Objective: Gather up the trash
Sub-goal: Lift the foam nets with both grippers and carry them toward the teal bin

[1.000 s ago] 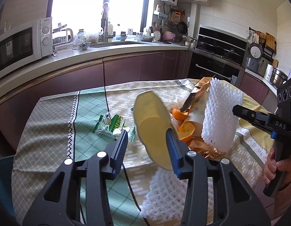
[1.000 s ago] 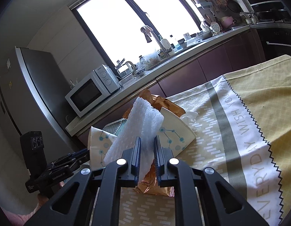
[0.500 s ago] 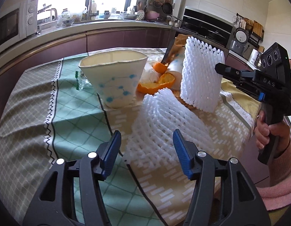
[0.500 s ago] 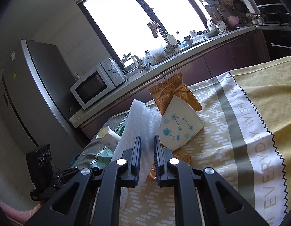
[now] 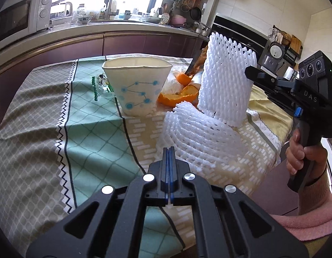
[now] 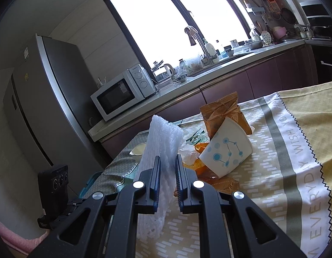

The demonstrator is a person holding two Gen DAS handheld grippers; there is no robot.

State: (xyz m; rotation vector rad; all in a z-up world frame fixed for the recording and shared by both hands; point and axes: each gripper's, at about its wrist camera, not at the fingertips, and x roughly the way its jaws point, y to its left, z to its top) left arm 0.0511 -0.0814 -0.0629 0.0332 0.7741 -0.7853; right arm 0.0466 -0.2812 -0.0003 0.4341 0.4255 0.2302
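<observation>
Trash sits bunched toward our right half of the desk (image 5: 37,111): a foam net (image 5: 227,81) stands upright, pinched in our right tool (image 6: 168,161), and a second net (image 5: 200,137) lies flat just ahead of our left tool (image 5: 169,150). That left tool has just snapped together and is now clenched on nothing, its tips hovering at the near edge of the flat net. To our left the green and grey cloth lies bare right out to the desk's edge, so we have room to move there. A paper cup (image 5: 138,88) stands upright beside the nets, with orange peel (image 5: 178,95) just behind it and a small green wrapper (image 5: 99,86) to its left. From the right tool's view a second cup (image 6: 227,150) lies tipped on its side against a brown snack bag (image 6: 224,111), close behind the held net. Both nets are white, open-meshed and soft-looking. Beyond the desk we see a counter with a microwave (image 6: 123,92).
</observation>
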